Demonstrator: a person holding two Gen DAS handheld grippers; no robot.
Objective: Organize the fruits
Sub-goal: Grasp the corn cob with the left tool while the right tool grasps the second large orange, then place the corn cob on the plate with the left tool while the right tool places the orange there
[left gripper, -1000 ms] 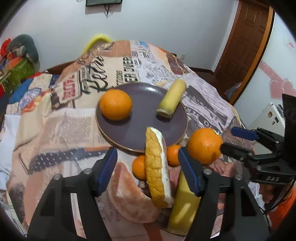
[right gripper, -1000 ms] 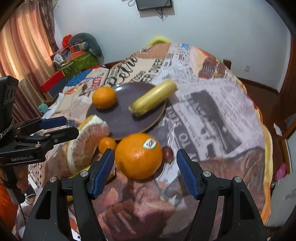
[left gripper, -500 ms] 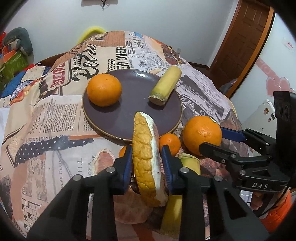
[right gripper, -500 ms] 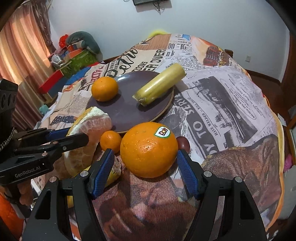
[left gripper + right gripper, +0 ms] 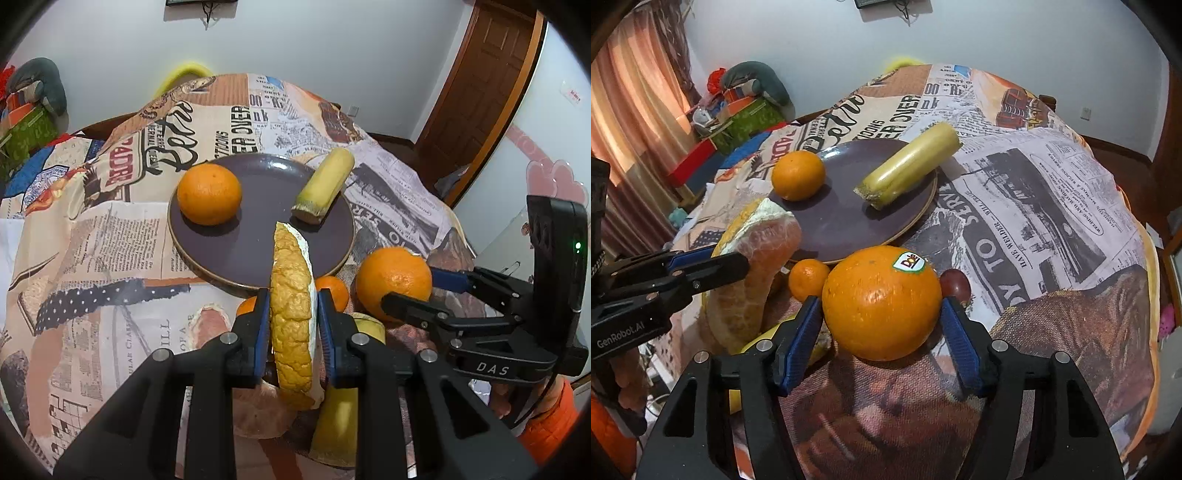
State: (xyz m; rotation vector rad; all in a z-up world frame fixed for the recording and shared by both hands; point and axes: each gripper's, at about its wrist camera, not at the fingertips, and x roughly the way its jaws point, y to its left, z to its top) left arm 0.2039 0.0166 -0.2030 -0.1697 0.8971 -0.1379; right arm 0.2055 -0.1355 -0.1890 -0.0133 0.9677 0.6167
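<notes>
My left gripper (image 5: pixel 291 319) is shut on a pomelo wedge (image 5: pixel 293 314) with yellow rind, held upright just in front of the dark plate (image 5: pixel 236 251). The plate holds an orange (image 5: pixel 208 194) and a sugarcane piece (image 5: pixel 325 190). My right gripper (image 5: pixel 881 325) has its pads against both sides of a large Dole orange (image 5: pixel 882 302) resting on the cloth. In the right wrist view the wedge (image 5: pixel 757 280) and left gripper (image 5: pixel 701 271) are at the left. In the left wrist view the right gripper (image 5: pixel 413 295) holds the large orange (image 5: pixel 393 282).
A small mandarin (image 5: pixel 808 279) and a dark red fruit (image 5: pixel 956 285) lie beside the large orange. A banana (image 5: pixel 338 413) and a second pomelo piece (image 5: pixel 258 410) lie under the left gripper. Clutter (image 5: pixel 738 107) sits far left by the curtain. The cloth drops off at the right.
My left gripper closed on the pomelo wedge and holds it. My right gripper moved in and closed around the large orange.
</notes>
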